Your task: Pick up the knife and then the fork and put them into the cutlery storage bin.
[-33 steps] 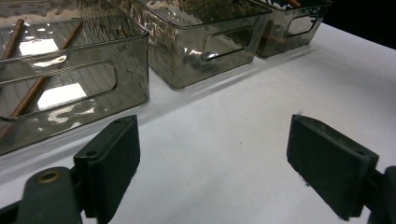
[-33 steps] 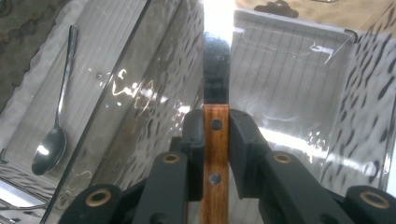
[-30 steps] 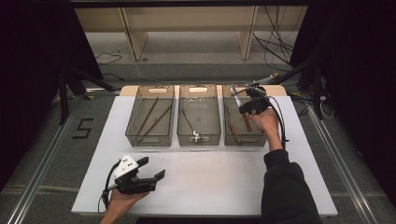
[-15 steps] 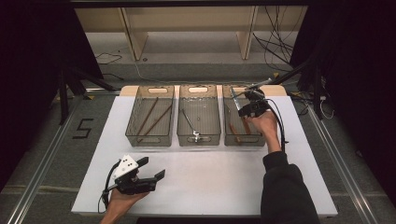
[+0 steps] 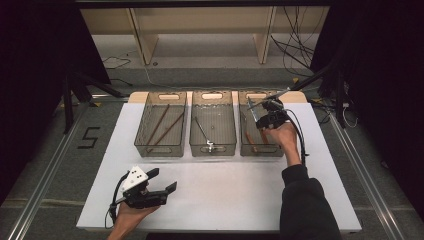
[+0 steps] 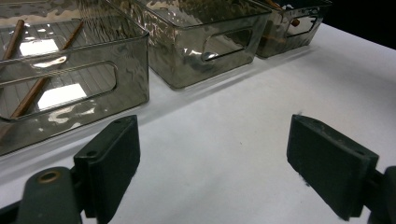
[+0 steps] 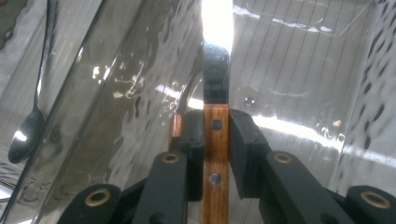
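The tongs [image 6: 212, 172] stand wide apart above the white desk [image 6: 243, 116], just before the nearest bin [image 6: 70, 79] holding brown sticks [image 6: 35, 91].

We see a brightly lit white table [image 5: 220, 195] ringed by dark surroundings, overhead glare flaring on the bins [image 7: 299, 70] and blade [image 7: 216, 28], soft shadows, and close jaws slightly blurred.

surface [image 5: 250, 190]: three bins in a row | left bin [image 5: 161, 125]: two sticks [image 5: 165, 127] inside | middle bin [image 5: 212, 122]: spoon [image 5: 202, 134] inside | right bin [image 5: 260, 145]: right gripper [image 5: 257, 116] above it, knife [image 7: 215, 140] between its fingers | left gripper [image 5: 162, 182]: before the left bin
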The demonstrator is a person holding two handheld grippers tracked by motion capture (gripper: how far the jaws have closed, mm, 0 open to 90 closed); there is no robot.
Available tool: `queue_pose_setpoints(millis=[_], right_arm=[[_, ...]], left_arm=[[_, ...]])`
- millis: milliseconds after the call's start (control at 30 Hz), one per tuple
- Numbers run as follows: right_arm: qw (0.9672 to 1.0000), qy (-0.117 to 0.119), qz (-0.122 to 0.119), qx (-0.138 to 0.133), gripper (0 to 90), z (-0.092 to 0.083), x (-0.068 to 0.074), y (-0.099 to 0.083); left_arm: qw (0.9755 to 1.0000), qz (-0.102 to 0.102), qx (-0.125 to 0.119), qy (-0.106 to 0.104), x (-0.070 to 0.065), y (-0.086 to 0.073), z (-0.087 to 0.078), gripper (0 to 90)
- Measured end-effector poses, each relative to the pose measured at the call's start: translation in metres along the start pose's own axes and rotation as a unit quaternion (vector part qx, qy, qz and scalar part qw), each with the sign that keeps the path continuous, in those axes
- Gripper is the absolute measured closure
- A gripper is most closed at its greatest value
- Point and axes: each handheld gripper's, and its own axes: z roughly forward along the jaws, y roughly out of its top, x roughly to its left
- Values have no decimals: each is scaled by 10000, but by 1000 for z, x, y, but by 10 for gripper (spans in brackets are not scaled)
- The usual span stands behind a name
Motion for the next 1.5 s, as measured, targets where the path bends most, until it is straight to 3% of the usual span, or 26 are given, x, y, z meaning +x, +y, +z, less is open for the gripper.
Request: queue_pose_setpoints(millis=[267, 333, 600, 867, 1100, 1267, 1500], right_arm=[[10000, 51, -9, 42, 756, 3, 2, 0], [9999, 145, 62, 54, 677, 3, 3, 0], [9996, 272, -102, 6, 631, -3, 7, 1], [9983, 483, -223, -249, 494, -14, 15, -6], [9941, 727, -464, -655, 422, -32, 28, -23], [9890, 928, -621, -969, 384, -44, 38, -41], [9822, 1163, -863, -1194, 347, -58, 53, -67]], left_arm=[[10000, -6, -6, -1, 0, 0, 0, 170], [10000, -5, -6, -1, 0, 0, 0, 169], [10000, 9, 0, -2, 0, 0, 0, 169], [10000, -1, 5, -6, 0, 0, 0, 169], [10000, 0, 21, -12, 0, 0, 1, 169], [10000, 6, 15, -9, 0, 0, 0, 169], [10000, 2, 28, -6, 0, 0, 1, 169]])
